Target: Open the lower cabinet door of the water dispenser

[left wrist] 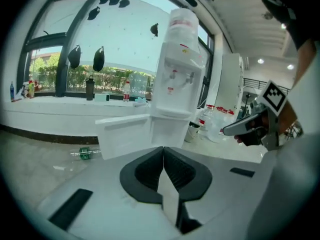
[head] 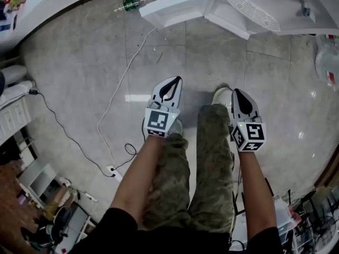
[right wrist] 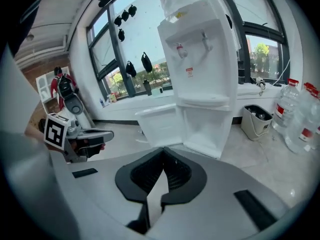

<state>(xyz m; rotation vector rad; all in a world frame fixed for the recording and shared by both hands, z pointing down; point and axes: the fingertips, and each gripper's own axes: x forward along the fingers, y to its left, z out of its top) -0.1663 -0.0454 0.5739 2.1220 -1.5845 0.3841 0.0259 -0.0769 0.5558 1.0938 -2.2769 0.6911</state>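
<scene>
Now the lower cabinet door [head: 177,7] stands open at 12 o'clock, on the white water dispenser [head: 254,9] at 1 o'clock. Your left gripper [head: 170,86] and right gripper [head: 241,97] are both squeezed tight, holding nothing, well apart from it.

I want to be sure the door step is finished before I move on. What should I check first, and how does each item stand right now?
1. Lower cabinet door of the water dispenser is open: ok, it stands wide open.
2. Left gripper is empty: ok, jaws together with nothing between them.
3. Right gripper is empty: ok, jaws together with nothing between them.
4. Both grippers are apart from the door: ok, neither touches it.
5. Floor towards the dispenser is free of obstacles: not ok, a white cable and a bottle lie there.
</scene>
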